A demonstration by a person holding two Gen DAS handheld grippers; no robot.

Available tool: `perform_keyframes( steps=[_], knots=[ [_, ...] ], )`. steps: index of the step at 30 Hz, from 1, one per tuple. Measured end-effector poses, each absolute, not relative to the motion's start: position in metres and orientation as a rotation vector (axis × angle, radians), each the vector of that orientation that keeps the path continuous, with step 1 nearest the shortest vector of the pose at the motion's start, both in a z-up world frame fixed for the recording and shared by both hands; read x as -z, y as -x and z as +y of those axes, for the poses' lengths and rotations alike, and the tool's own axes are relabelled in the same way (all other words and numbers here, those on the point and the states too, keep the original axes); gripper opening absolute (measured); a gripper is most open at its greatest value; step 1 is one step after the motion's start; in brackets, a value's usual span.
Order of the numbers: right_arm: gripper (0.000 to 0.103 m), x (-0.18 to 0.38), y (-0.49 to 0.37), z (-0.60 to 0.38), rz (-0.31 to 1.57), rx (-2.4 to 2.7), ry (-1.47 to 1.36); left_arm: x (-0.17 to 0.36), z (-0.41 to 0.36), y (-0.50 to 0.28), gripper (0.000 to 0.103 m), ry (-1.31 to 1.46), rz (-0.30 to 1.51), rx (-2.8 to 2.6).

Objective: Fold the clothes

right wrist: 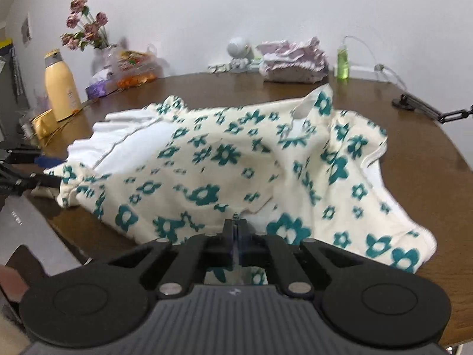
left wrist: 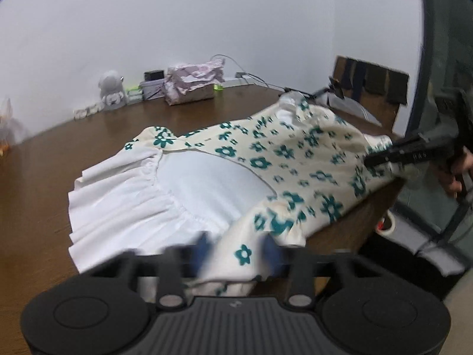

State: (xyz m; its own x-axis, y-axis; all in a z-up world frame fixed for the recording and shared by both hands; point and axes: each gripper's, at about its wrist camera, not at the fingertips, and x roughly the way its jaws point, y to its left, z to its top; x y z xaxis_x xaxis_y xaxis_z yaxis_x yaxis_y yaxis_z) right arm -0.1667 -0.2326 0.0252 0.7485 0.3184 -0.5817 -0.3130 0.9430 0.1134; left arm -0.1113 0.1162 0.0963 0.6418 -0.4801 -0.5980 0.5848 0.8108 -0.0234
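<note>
A cream dress (left wrist: 266, 153) with teal flowers and a white ruffled skirt lies spread on the brown round table (left wrist: 88, 136). At the near edge my left gripper (left wrist: 238, 247) straddles a bunched fold of the dress. Its blue pads (left wrist: 204, 242) are blurred and stand apart, with cloth filling the gap. In the right wrist view the same dress (right wrist: 236, 159) covers the table (right wrist: 428, 177), and my right gripper (right wrist: 238, 224) is shut, pinching the hem of a fold. The right gripper (left wrist: 369, 159) shows at the dress's right side, the left gripper (right wrist: 50, 171) at its left.
Along the back wall stand a folded pink pile (right wrist: 292, 62), a small white figure (right wrist: 238, 50), a green bottle (right wrist: 343, 62), a tan bottle (right wrist: 60, 85), snack bags (right wrist: 133, 68) and flowers (right wrist: 85, 26). A black clamp arm (right wrist: 428, 109) lies at the right. A chair back (left wrist: 369, 80) rises behind the table.
</note>
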Motion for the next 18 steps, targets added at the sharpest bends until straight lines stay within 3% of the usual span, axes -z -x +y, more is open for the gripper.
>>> perform_keyframes(
  steps=[3, 4, 5, 7, 12, 13, 16, 17, 18],
  knots=[
    [0.004, -0.032, 0.161, -0.227, 0.646, -0.335, 0.032, -0.100, 0.126, 0.096, 0.038, -0.115, 0.601, 0.516],
    [0.012, -0.034, 0.159, -0.225, 0.656, -0.335, 0.052, -0.099, 0.131, 0.093, 0.045, -0.103, 0.601, 0.465],
    [0.014, -0.037, 0.161, -0.223, 0.648, -0.341, 0.070, -0.098, 0.138, 0.095, 0.045, -0.092, 0.597, 0.450],
    [0.031, -0.048, 0.167, -0.217, 0.603, -0.402, 0.088, -0.099, 0.153, 0.109, 0.049, -0.066, 0.571, 0.455],
    [0.037, -0.059, 0.174, -0.155, 0.526, -0.703, 0.194, -0.096, 0.180, 0.164, 0.081, -0.014, 0.510, 0.558],
    [0.043, -0.055, 0.174, -0.135, 0.515, -0.759, 0.237, -0.092, 0.182, 0.172, 0.081, -0.020, 0.504, 0.588],
    [0.044, -0.040, 0.173, -0.076, 0.472, -0.904, 0.375, -0.081, 0.176, 0.181, 0.079, -0.067, 0.502, 0.586],
    [0.044, -0.036, 0.173, -0.060, 0.450, -0.928, 0.416, -0.078, 0.173, 0.181, 0.076, -0.085, 0.504, 0.573],
    [0.043, -0.033, 0.170, -0.050, 0.435, -0.937, 0.447, -0.076, 0.171, 0.177, 0.065, -0.097, 0.513, 0.556]
  ],
)
